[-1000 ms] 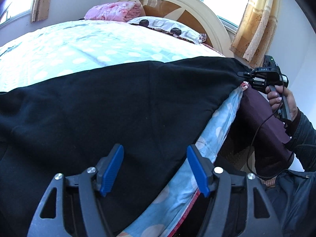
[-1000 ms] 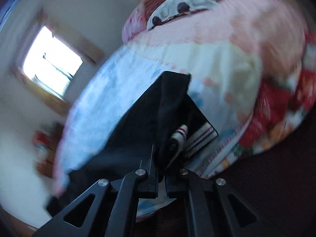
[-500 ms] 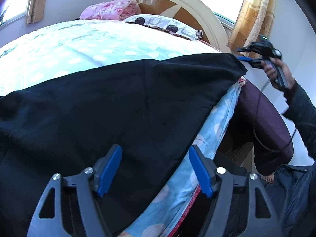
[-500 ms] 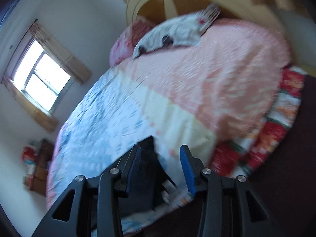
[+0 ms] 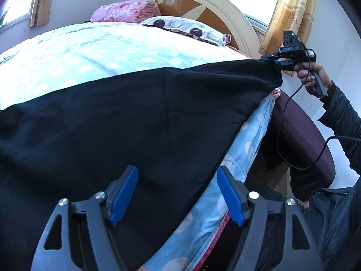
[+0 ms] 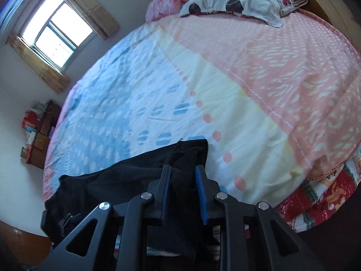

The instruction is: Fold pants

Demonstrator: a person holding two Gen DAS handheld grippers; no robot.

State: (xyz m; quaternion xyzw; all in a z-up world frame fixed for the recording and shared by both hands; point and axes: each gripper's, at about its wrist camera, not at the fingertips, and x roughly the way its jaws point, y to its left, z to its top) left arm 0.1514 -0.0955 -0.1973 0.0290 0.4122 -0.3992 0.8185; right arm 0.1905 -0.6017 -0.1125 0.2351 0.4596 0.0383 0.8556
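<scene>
Back down at the far corner of the black pants [image 5: 140, 122] comes the right gripper [image 5: 276, 60], which half a second ago was lifted clear of the cloth and blurred in motion. On the left, the left gripper [image 5: 177, 195] hovers low over the near edge of the fabric with its blue pads [image 5: 123, 195] spread wide and nothing between them, probably waiting to take the hem where the cloth hangs over the side of the bed [image 5: 94, 52]. Most of the garment lies flat across the blue spotted sheet, its near edge draping past the mattress. Toward the right, the other tool sits at the cloth's outer corner; from its own camera the right gripper [image 6: 182, 181] has dark fabric [image 6: 182, 158] running between its part-closed fingers, though whether they pinch it yet cannot be told. That corner placement suggests both ends are being lined up so the pants can be lifted and doubled over evenly. Beyond them, a spotted pillow [image 6: 237, 1] rests at the headboard, well apart from the work
</scene>
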